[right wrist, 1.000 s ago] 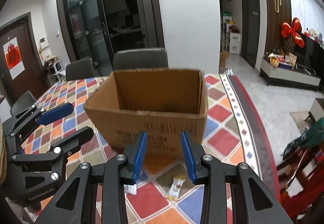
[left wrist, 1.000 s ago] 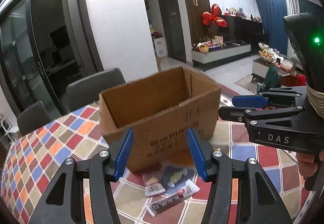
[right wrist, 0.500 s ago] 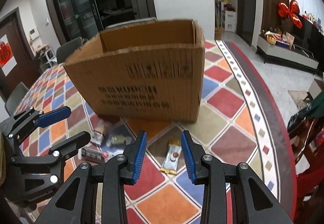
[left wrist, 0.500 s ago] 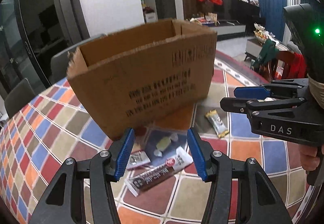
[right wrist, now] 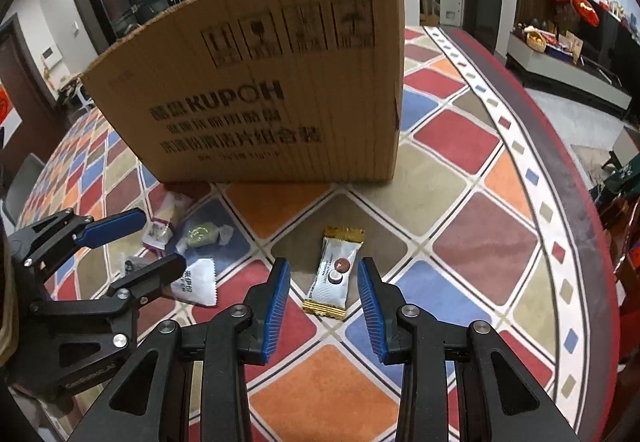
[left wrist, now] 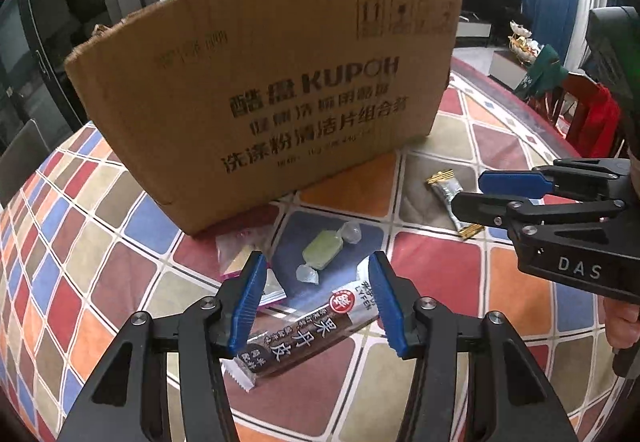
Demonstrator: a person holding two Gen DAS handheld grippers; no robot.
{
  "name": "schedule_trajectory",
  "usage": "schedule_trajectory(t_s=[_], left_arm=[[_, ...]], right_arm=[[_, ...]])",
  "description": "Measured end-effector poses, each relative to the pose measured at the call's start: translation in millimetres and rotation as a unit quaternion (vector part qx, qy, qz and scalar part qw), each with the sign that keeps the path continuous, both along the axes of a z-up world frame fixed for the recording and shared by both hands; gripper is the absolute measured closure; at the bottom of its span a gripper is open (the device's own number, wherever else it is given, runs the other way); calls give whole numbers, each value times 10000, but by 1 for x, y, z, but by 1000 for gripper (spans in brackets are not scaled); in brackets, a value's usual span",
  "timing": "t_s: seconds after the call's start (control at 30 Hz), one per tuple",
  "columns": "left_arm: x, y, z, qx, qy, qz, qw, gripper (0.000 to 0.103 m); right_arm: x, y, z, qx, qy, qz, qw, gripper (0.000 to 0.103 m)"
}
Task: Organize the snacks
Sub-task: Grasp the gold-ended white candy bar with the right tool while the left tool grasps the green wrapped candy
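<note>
A brown cardboard box (left wrist: 272,94) stands on the checkered tablecloth, also in the right wrist view (right wrist: 264,102). In front of it lie a dark brown snack bar (left wrist: 308,338), a green wrapped candy (left wrist: 324,252) and a pink packet (left wrist: 240,254). My left gripper (left wrist: 318,302) is open, its jaws on either side of the brown bar just above it. A white and gold snack packet (right wrist: 336,274) lies to the right. My right gripper (right wrist: 324,302) is open, its jaws on either side of that packet's near end.
The table's red curved edge (right wrist: 560,162) runs along the right. Grey chairs (left wrist: 20,158) stand at the far left side. The two grippers are close together, side by side.
Both grippers have dropped lower and moved closer to the table. The box now towers above them and its inside is out of sight. The snacks sit between the jaws.
</note>
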State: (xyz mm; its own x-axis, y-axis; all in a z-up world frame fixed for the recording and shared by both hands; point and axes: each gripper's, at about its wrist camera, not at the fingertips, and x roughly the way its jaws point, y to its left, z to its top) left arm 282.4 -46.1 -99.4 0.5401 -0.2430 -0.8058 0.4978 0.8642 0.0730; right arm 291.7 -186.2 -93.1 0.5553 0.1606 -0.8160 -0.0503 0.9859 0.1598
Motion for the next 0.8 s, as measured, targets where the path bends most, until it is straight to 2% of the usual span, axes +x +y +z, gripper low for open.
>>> schedule_trajectory(t_s=[0.17,0.47,0.7,0.8], left_arm=[[10,-4,-5,28,72,7,10000,53],[26,-8,-16,35,289,49,9996,60],[30,-11,-20,-22,363,59,9993,71],[30,-10,-20,-70,391,48,9992,79]], right_arm=[[6,-3,-8,119,130,-62,9998,67],[14,-2,-13,100,204,-66,9997,67],[18,2,-13,29,182,3,9998,68],[19,4,-14,-13,178,39,9998,74]])
